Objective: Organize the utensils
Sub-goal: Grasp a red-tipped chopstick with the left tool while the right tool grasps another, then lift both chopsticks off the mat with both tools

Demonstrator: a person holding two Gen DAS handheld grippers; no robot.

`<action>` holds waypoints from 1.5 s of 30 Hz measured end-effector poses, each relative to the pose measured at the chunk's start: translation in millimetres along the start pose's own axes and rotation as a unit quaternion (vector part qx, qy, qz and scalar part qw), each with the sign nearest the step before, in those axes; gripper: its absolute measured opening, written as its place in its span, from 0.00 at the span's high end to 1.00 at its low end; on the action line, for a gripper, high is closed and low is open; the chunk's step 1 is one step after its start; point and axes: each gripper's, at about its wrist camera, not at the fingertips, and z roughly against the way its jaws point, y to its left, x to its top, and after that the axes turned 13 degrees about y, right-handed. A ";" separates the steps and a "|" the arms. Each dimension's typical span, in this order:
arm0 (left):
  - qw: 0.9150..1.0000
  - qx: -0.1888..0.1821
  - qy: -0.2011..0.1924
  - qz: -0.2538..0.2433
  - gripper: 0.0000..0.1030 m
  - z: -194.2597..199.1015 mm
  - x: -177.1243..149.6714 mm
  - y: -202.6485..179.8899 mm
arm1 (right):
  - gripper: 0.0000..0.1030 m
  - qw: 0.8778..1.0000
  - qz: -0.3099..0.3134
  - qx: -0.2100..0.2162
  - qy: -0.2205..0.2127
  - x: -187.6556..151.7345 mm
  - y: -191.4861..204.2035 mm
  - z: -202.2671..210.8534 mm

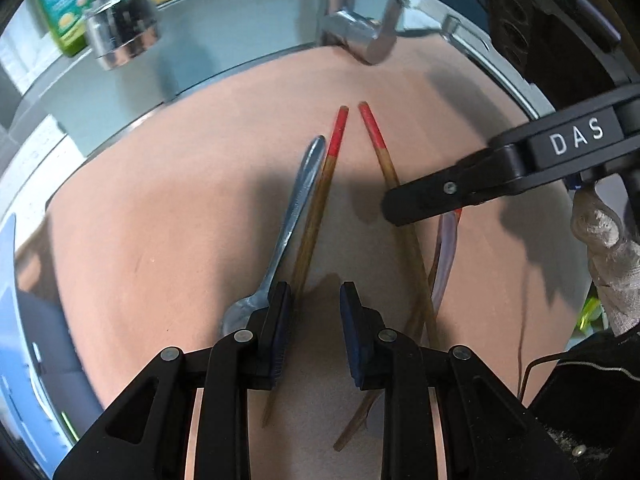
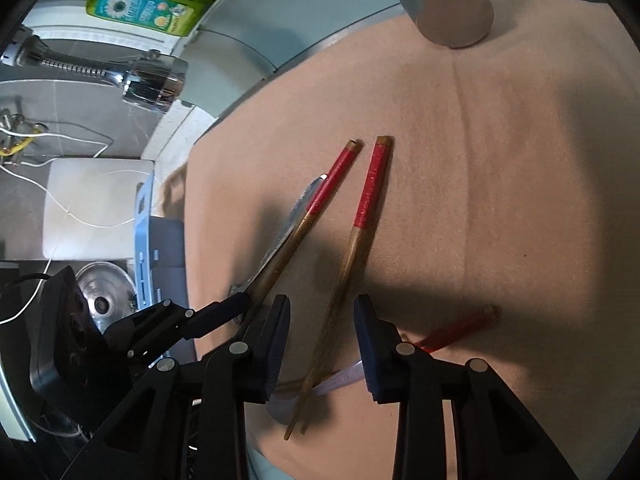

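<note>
Two red-tipped chopsticks lie on the peach cloth point(image 1: 140, 220) in front of me: the left chopstick point(image 1: 316, 216) and the right chopstick point(image 2: 362, 236), red ends close together, plain ends spreading toward me. A metal spoon point(image 1: 294, 204) lies touching the left chopstick along its outer side, bowl toward my left gripper point(image 1: 315, 332). Off to the right a third red-tipped stick point(image 2: 456, 330) and a clear plastic piece point(image 2: 340, 380) lie partly under the right chopstick's lower end; I cannot tell what the plastic piece is.

My left gripper's jaws stand a little apart with nothing between the pads, and the left chopstick runs beneath the left finger. My right gripper point(image 2: 322, 344) straddles the right chopstick, jaws parted and the pads not touching the wood, so nothing is pinched.

I judge these sticks light, stiff and thin, likely to roll or skate on the cloth if nudged from one side. I would take the right chopstick on the bare wood near its middle, clear of the crossing below, pads square across the shaft, so it lifts level instead of pivoting. The spoon looks heavier and slicker; its flat handle would be my grip, and it sits tight against the chopstick, so separating them needs care.
</note>
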 end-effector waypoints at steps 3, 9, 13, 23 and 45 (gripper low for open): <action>1.000 -0.001 0.006 -0.015 0.77 -2.1 2.0 -3.3 | 0.72 1.000 -0.006 -0.012 -0.003 -0.5 3.9 -5.3; 0.999 0.016 0.018 -0.039 0.77 -12.0 14.4 -3.7 | 0.78 0.998 -0.010 -0.055 -0.018 0.3 16.8 -12.3; 0.998 0.020 0.020 -0.052 0.78 -13.8 20.3 -6.5 | 0.90 0.998 -0.031 -0.045 -0.029 0.2 9.9 -12.2; 0.999 -0.014 0.006 -0.028 0.94 -14.0 8.4 -12.9 | 0.94 0.995 -0.074 0.025 -0.055 -9.1 -16.2 -4.6; 0.998 -0.041 -0.039 0.030 0.95 -2.7 11.3 -8.4 | 0.94 0.993 -0.067 0.051 -0.079 -16.9 -19.0 19.0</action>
